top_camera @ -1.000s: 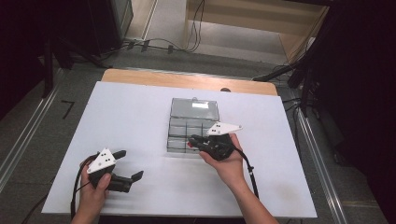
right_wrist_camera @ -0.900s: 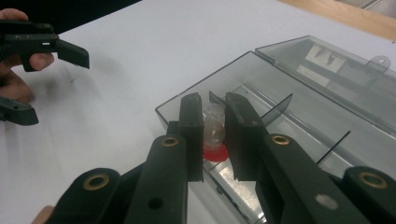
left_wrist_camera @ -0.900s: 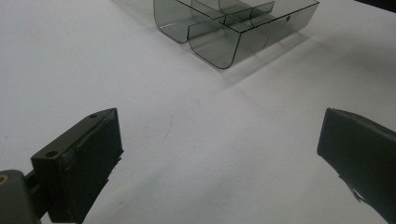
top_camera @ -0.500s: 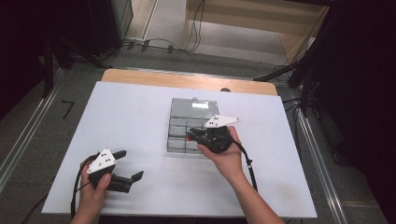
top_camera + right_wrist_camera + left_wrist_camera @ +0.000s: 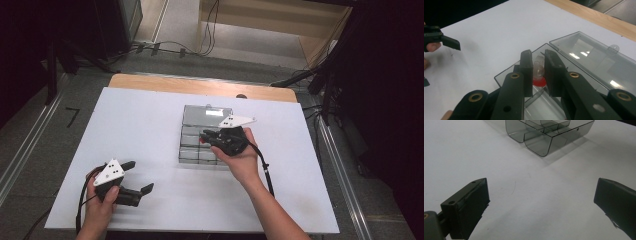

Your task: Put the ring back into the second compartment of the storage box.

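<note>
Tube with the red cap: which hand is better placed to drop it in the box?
Right. The right gripper already grips the tube over the box; the left gripper sits open, well away.

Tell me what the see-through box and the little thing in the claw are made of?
The box looks like smoky grey clear plastic, glossy: you can see the table through its walls, and its open lid reflects light. The little piece pinched in the right claw seems to be clear plastic too, with a red base; it is too hidden to be sure.
</note>
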Demonstrator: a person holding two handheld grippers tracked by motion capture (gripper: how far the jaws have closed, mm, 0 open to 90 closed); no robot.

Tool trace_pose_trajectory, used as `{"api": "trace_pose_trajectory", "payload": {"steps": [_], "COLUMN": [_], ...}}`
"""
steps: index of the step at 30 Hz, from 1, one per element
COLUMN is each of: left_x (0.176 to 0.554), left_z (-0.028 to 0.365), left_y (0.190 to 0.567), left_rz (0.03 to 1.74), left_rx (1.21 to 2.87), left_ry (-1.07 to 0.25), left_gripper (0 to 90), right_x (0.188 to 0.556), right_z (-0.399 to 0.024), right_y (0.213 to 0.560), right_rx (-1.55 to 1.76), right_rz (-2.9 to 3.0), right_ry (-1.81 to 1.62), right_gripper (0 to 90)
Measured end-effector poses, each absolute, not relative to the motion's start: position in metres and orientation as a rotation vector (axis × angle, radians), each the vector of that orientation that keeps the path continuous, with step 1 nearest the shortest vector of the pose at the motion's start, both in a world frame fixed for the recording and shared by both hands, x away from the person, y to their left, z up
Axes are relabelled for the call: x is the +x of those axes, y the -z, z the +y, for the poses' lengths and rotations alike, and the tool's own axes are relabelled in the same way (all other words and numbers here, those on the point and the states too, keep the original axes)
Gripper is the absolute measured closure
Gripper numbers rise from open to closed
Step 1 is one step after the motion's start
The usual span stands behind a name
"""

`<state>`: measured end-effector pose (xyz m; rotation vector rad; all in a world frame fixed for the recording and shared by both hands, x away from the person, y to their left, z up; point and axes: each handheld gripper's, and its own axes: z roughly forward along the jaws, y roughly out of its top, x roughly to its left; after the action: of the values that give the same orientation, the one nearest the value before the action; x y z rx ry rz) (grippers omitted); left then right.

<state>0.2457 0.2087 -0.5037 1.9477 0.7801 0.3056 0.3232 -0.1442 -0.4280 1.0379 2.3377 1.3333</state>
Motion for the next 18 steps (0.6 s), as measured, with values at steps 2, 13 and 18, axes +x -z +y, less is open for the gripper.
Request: {"api": "trace_pose_trajectory", "payload": {"steps": [2,13,18], "left_x": [0.246,0.25,0.25], "left_z": [0.209,0.21,0.211], "left_y": [0.504,0.504,0.504], "left_rz": [0.781,0.794,0.795], "left_rx": [1.946,1.931,1.929], "left_ry": [-0.305,-0.286,-0.277], "left_gripper": [0.0,0.0,0.0], "right_x": [0.326,0.342,0.351], "right_z": [-0.143,-0.143,-0.147], "right_y": [0.428,0.436,0.442], "right_rx": [1.037,1.092,1.128], "right_rz": [2.337,2.332,2.307], "right_ry": [-1.329,-1.306,-1.292], "right_gripper": [75.5,75.4,75.4]}}
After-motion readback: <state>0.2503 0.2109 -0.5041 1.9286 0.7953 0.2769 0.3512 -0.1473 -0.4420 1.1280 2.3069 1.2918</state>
